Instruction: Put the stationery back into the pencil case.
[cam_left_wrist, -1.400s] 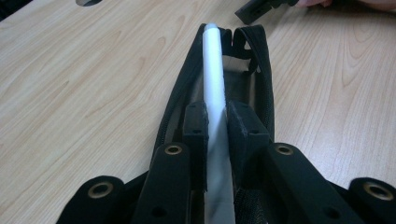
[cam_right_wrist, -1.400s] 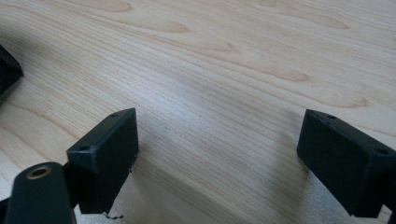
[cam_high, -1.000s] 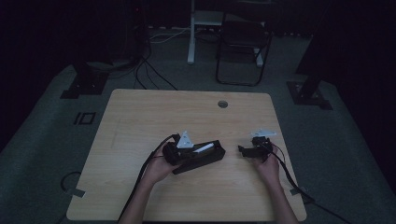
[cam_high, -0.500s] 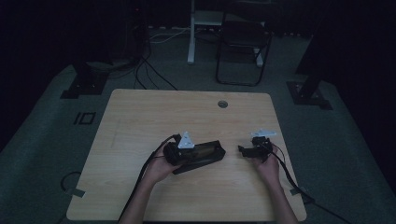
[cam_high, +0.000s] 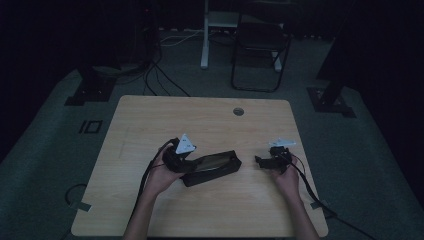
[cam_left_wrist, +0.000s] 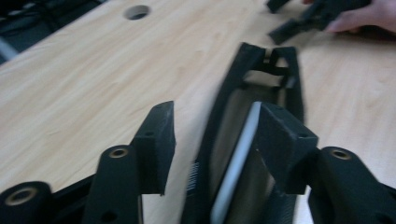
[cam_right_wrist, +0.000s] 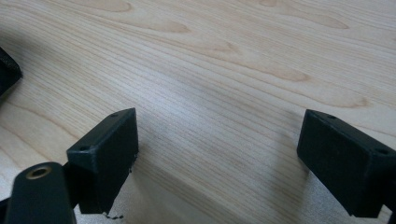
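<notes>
- We find the black case (cam_high: 211, 168) lying flat on the wooden table (cam_high: 150, 125), slightly right of centre at the near side; its left end sits between the spread jaws of the left gripper (cam_high: 181, 156), not clamped.
- We note the right gripper (cam_high: 272, 160) resting well apart to the case's right, jaws released and holding nothing.
- The left gripper view shows the case (cam_left_wrist: 243, 135) running lengthwise from the jaws, a white edge along its interior beside the right-hand jaw, and the other gripper (cam_left_wrist: 308, 18) beyond.
- The right gripper view shows bare wood grain between its 2 jaws.
- Against the frame 1 s ago, the case has swung flatter, less tilted.
</notes>
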